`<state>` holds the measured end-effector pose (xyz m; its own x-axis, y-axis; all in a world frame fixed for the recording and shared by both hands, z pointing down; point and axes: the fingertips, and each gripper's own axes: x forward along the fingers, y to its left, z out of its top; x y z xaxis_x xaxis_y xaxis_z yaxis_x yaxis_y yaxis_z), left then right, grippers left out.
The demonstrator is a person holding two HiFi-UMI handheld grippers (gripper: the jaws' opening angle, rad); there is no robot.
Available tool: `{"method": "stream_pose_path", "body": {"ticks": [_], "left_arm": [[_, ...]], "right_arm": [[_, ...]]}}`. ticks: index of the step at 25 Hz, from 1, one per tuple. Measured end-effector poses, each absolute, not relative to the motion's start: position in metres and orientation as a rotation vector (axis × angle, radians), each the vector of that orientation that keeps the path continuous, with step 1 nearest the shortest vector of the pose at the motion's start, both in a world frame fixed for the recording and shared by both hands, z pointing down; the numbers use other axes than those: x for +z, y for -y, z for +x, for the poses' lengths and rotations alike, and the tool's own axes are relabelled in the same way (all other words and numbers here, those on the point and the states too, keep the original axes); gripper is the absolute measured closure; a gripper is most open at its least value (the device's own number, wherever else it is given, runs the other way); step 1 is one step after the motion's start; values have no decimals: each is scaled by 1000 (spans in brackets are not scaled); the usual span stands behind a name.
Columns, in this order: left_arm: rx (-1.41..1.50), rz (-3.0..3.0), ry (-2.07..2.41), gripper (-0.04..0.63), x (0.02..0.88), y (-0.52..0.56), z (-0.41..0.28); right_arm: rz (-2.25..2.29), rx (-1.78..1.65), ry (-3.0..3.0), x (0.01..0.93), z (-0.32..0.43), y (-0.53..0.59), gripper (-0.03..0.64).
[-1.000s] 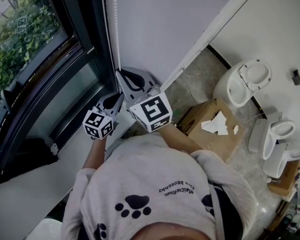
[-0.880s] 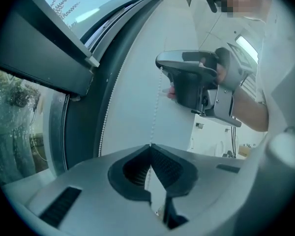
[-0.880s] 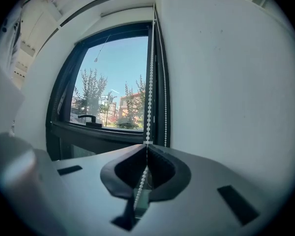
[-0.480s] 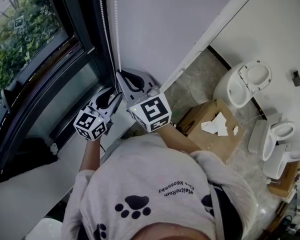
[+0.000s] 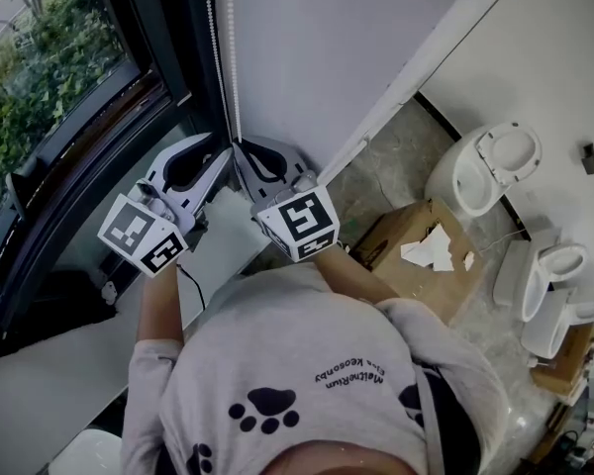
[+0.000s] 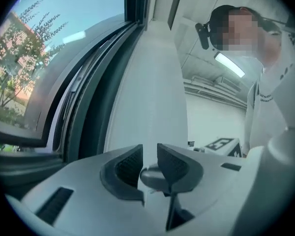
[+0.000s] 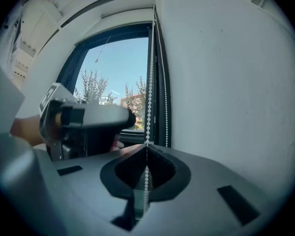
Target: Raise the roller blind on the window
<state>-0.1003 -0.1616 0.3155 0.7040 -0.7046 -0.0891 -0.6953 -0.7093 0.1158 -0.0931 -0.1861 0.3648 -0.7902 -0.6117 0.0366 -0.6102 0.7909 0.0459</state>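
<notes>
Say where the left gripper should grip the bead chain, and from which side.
Probably the taut vertical bead chain just above the right gripper, shut on it. Bring the left gripper, jaws just opened and empty, level from the window side; the wall blocks the other.

A cardboard box [image 5: 381, 237] (flaps open) stands near white toilets [image 5: 485, 171] on the floor [image 5: 386, 166].
</notes>
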Motion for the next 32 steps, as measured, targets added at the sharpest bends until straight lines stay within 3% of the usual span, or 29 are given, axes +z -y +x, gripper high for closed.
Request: {"method": "stream_pose_path", "body": {"ticks": [10, 13, 32], "left_arm": [[-232, 2938, 1199, 505, 229, 185, -88], [-163, 2966, 1181, 578, 225, 189, -78], [-71, 2801, 1214, 586, 317, 188, -77]], "right_arm": [[991, -64, 2931, 362, -97, 182, 607], [992, -74, 2929, 363, -97, 182, 607], [979, -12, 2800, 453, -93, 178, 607]]}}
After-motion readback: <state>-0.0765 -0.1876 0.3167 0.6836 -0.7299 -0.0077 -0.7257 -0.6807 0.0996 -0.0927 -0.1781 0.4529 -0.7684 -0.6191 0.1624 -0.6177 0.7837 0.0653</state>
